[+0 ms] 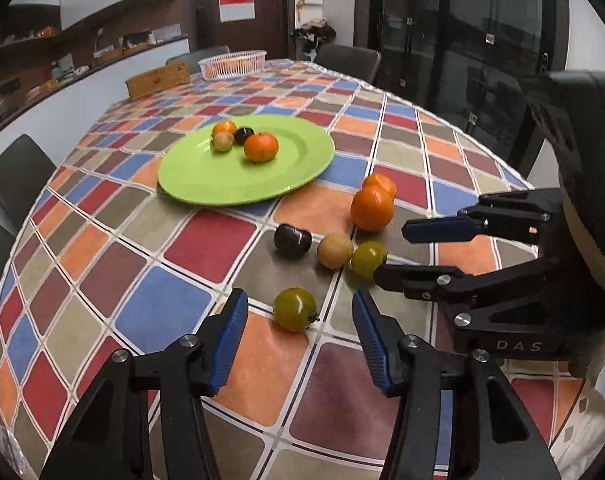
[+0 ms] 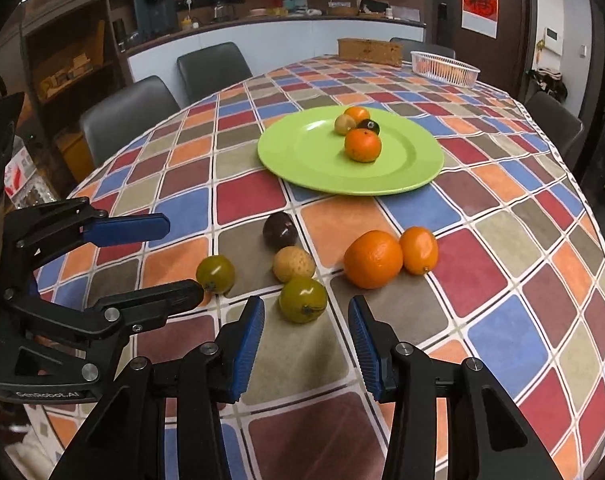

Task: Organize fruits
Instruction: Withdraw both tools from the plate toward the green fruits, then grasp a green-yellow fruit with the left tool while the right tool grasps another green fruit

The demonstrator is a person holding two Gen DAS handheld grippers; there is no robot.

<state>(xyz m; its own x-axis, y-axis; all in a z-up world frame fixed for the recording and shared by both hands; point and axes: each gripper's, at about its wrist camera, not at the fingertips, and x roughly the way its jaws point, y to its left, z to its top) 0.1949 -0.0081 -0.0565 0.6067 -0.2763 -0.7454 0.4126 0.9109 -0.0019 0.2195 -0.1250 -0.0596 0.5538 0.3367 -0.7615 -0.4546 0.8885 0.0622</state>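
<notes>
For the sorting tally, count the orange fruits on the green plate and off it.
4. Two on the green plate: front one, far one. Two touching on the tablecloth: larger, smaller. The far basket's contents are unclear.

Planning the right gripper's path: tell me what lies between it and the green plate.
In the right wrist view, between the right gripper and green plate lie a green tomato, tan fruit and dark plum.

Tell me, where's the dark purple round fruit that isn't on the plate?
The dark purple round fruit lies on the checkered tablecloth, between the lime green round plate and the tan speckled round fruit, left of the two oranges in the right wrist view.
</notes>
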